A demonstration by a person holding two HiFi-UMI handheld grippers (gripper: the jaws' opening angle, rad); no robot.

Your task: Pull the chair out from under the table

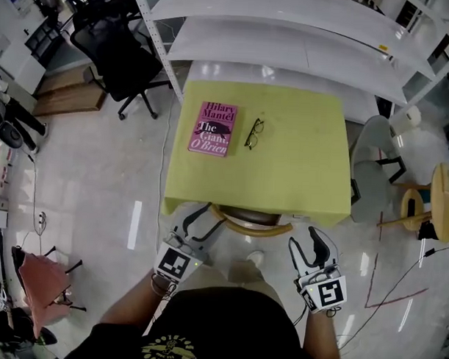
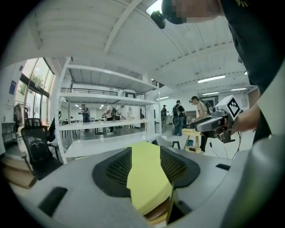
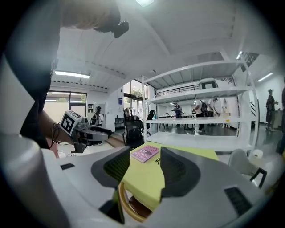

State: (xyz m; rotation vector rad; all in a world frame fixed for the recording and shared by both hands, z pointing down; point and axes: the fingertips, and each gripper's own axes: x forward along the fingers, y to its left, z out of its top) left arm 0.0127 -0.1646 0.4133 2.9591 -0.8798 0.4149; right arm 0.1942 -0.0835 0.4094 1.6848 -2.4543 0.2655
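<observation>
White shelving (image 1: 288, 37): a tall metal rack at 12 o'clock in the head view, behind the table.
Table (image 1: 299, 148): a yellow-green top fills the middle of the head view, with its near edge facing the person.
Chair (image 1: 251, 226): it sits tucked under the table at the 6 o'clock edge. Only the curved wooden back rail and a strip of dark seat show past the tabletop.
Progress: by my reading, the pull has not begun. The chair is fully under the table and neither gripper holds it. What is left is to close on the back rail and draw it toward 6 o'clock.
Chair direction: the seat faces 12 o'clock, into the table, with its back toward the person. The back rail's long axis runs from 9 to 3 o'clock, along the table edge.
Left gripper (image 1: 196, 214): it is at 7 o'clock from the table's centre, by the rail's left end. The fingers are spread wide with only tabletop seen between them. I cannot tell whether it touches the rail.
Right gripper (image 1: 308, 243): it is at 5 o'clock, near the rail's right end but apart from it. The fingers are spread wide and hold nothing.
Book (image 1: 213, 128): a pink paperback lies flat at 10 o'clock on the tabletop.
Glasses (image 1: 254, 133): a dark-framed pair lies just beside the book, at its 3 o'clock.
</observation>
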